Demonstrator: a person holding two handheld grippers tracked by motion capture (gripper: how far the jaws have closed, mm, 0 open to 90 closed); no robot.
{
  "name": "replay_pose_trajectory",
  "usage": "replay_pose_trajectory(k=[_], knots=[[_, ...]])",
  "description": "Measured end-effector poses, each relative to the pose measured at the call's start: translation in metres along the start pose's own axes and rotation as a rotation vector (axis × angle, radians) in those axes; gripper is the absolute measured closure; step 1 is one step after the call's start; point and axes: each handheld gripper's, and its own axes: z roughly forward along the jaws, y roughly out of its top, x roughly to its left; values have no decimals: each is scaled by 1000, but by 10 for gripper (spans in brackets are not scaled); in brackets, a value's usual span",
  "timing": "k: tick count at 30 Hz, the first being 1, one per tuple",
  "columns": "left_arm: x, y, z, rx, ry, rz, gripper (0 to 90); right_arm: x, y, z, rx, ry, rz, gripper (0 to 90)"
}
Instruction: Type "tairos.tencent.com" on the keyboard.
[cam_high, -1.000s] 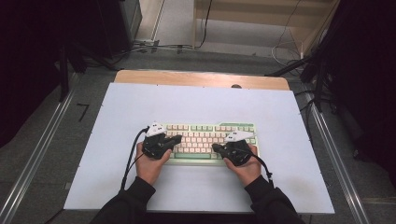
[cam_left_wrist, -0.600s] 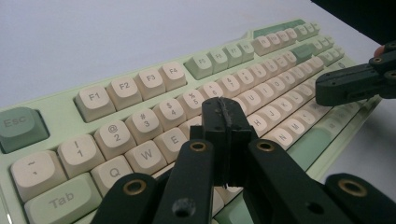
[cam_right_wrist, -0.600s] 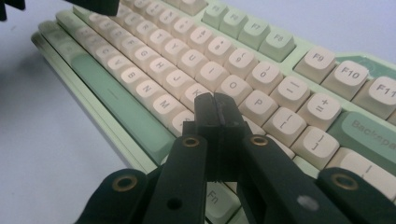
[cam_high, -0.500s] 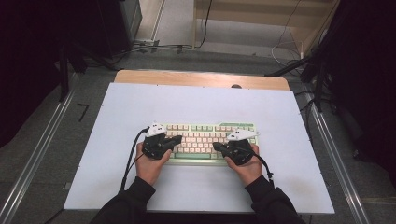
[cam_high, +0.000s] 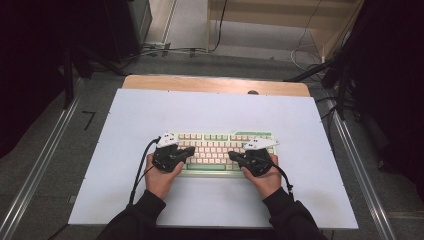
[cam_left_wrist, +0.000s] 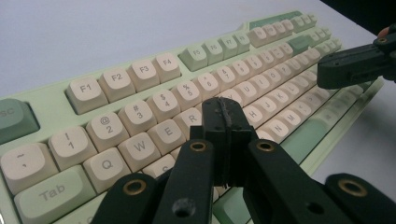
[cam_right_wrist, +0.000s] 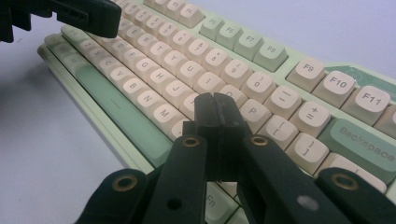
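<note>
High view, keyboard on white table, left gripper and right gripper over keys, both jaws clenched empty.

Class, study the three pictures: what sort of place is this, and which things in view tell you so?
Probably a lab or recording workstation, not a home desk. A lone keyboard sits on a plain white table flanked by metal rails, with loose cables on the floor behind, and a person holds instrumented tongs in each hand.

Overhead view; close claw views, shared keyboard
</note>
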Motion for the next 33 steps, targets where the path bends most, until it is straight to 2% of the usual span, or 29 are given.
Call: replay_pose_trajectory(k=[21,33], knots=[[-5,-8,2,63,-24,12,900,-2,1,2,-2,-4,-4,882],[-6,-10,5,83,-12,27,900,-1,2,2,0,-5,-6,882]])
